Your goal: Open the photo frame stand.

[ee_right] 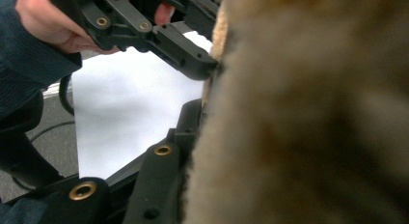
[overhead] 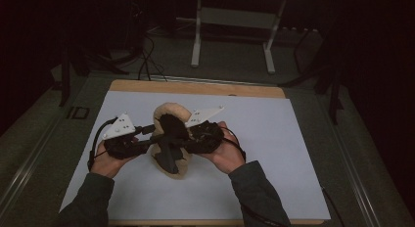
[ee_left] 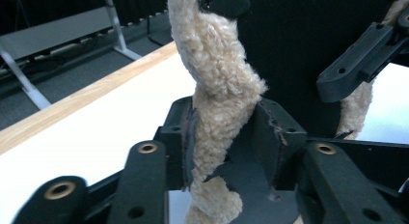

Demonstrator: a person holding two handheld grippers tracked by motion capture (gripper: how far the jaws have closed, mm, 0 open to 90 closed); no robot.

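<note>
Fleecy slipper is gripped mid-table between left gripper and right gripper, apparently for turning.

Dim room; wooden table under white sheet; grey floor; white-legged bench behind; cables.

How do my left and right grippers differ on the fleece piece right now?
Left gripper pinches a narrow twisted strip of the fleece piece; right gripper sits against its broad side, grip hidden. Left gripper comes from the piece's left, right gripper from its right. Both point inward at it.
</note>
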